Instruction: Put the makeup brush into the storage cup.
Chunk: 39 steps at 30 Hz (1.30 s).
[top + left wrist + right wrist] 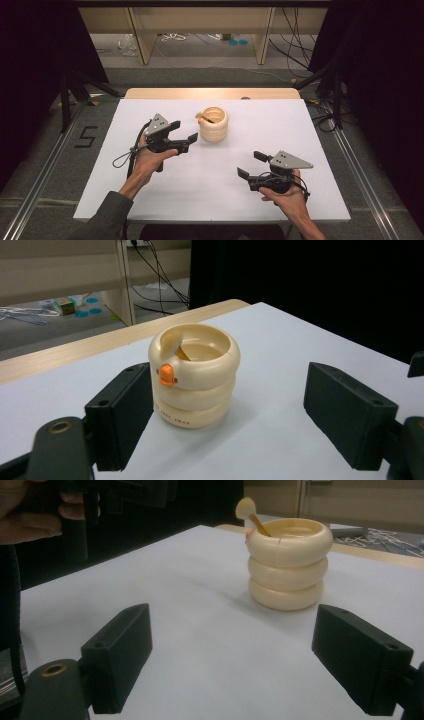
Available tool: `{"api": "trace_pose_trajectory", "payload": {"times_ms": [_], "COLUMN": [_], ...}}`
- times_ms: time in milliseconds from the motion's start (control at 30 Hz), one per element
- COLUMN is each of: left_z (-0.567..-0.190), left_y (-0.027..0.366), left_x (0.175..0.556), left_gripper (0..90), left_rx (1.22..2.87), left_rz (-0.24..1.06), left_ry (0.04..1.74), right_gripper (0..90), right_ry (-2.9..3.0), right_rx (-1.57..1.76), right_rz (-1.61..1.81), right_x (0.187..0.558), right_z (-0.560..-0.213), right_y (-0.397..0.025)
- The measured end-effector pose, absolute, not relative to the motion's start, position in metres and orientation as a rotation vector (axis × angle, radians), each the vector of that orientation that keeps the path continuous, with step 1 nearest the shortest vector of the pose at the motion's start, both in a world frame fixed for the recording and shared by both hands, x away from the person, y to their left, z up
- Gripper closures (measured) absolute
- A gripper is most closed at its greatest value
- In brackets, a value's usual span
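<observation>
Cream plastic, three stacked rings with a duck's face: the cup stands upright near the far edge of the white table in the high view; the left gripper waits just beside it, jaws spread, the right gripper well apart, also spread and empty; in the left gripper view the cup sits nearly between the jaws, a small spoon leaning inside; in the right gripper view the cup stands farther off; probably light, stiff and slick, best pinched across a ring groove.

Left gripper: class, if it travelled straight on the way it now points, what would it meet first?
Probably the cream duck-faced cup: it sits just ahead of the open left gripper, between the jaw lines, nearer one jaw.
</observation>
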State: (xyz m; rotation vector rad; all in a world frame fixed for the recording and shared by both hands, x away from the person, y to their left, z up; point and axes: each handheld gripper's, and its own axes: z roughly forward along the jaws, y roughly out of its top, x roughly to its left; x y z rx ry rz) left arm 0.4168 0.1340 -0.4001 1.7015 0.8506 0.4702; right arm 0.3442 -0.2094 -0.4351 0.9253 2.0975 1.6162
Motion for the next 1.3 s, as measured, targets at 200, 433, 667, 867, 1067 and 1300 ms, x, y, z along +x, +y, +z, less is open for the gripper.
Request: {"api": "trace_pose_trajectory", "payload": {"times_ms": [200, 433, 667, 867, 1067, 1300], "left_z": [-0.409, -0.412, -0.415, -0.420, -0.423, -0.426], "left_y": [0.132, 0.131, 0.128, 0.129, 0.130, 0.127], "left_x": [0.408, 0.397, 0.386, 0.381, 0.375, 0.369], "left_gripper": [19.8, 19.8, 19.8, 19.6, 19.0, 18.5], "left_rx": [1.727, 1.720, 1.732, 1.750, 1.740, 1.750], "left_rz": [0.465, 0.462, 0.461, 0.470, 0.450, 0.435], "left_ry": [0.837, 0.816, 0.802, 0.792, 0.800, 0.785], "right_gripper": [17.0, 16.9, 17.0, 16.9, 16.8, 16.6], "right_ry": [2.075, 2.073, 2.064, 2.061, 2.047, 2.039], "right_rx": [0.931, 0.932, 0.931, 0.945, 0.941, 0.950], "right_rz": [1.610, 1.632, 1.640, 1.657, 1.664, 1.680], "right_x": [0.344, 0.345, 0.345, 0.344, 0.345, 0.345], "right_z": [-0.435, -0.435, -0.435, -0.435, -0.434, -0.436], "right_y": [-0.211, -0.212, -0.212, -0.212, -0.213, -0.213]}}
